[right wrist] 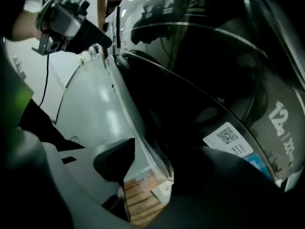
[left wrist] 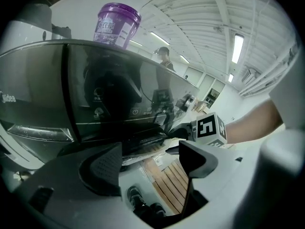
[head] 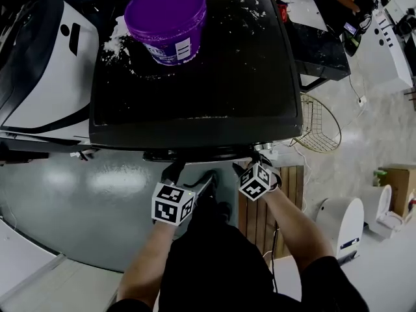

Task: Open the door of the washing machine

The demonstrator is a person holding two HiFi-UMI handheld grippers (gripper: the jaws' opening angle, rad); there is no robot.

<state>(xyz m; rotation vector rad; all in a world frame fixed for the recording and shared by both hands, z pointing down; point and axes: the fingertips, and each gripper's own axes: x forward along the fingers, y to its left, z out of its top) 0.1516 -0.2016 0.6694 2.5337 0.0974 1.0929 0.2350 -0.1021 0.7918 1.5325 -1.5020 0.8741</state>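
In the head view I look down on the black washing machine [head: 195, 77]. Its round door rim [head: 195, 155] shows just below the front edge. My right gripper [head: 249, 158] is at the right side of that rim. In the right gripper view the dark glass door [right wrist: 200, 94] fills the frame, and its rim edge [right wrist: 155, 151] runs between the jaws of my right gripper [right wrist: 159, 159]. A gap shows beside the left finger [right wrist: 116, 161]. My left gripper [head: 190, 174] [left wrist: 150, 151] hangs open in front of the door, nothing between its fingers.
A purple tub [head: 168, 21] stands on the machine's powder-dusted top. A white machine [head: 39, 64] is at the left, another black one [head: 318, 51] at the right. A wire basket [head: 318, 125], a wooden slat board [head: 260, 213] and a white appliance [head: 341, 223] are on the floor.
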